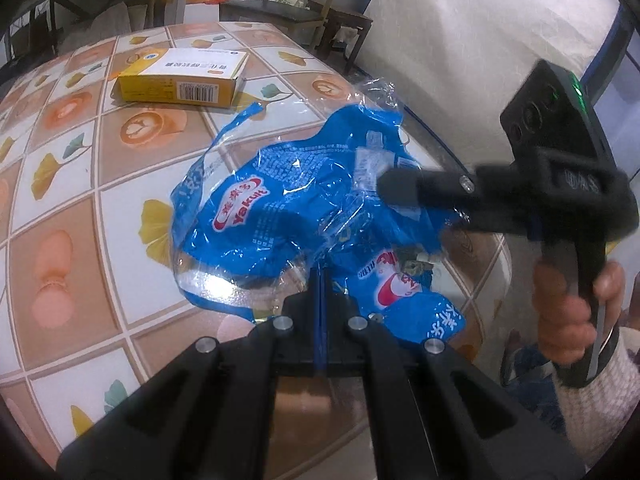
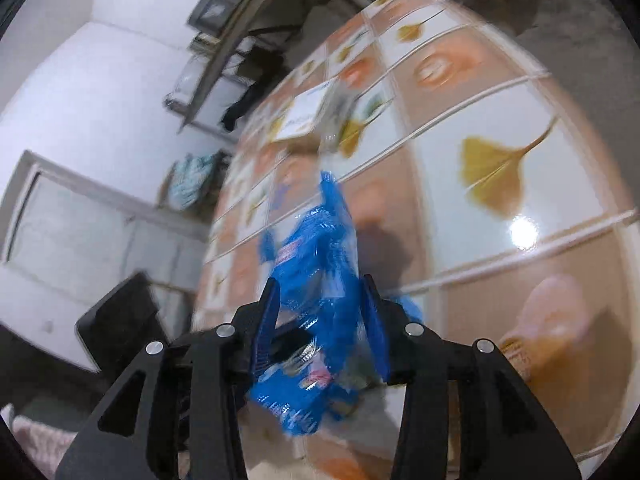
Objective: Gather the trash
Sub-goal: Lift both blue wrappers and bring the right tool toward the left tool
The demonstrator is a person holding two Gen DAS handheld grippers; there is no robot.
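A crumpled blue Yakult plastic wrapper (image 1: 288, 208) lies near the right edge of the tiled table (image 1: 80, 184). My left gripper (image 1: 320, 280) is shut on the wrapper's clear near edge. My right gripper (image 1: 396, 190) comes in from the right over the wrapper's far part. In the right wrist view the wrapper (image 2: 320, 280) sits between the right gripper's (image 2: 320, 304) blue fingers (image 2: 266, 320), which are apart with the plastic bulging between them. A yellow and white carton (image 1: 180, 76) lies farther back on the table; it shows blurred in the right wrist view (image 2: 304, 116).
The table's right edge drops off beside the wrapper. Dark stools (image 1: 320, 20) and a shelf stand beyond the far edge. A white wall (image 1: 500, 40) is to the right. A white cabinet (image 2: 100, 224) stands beside the table.
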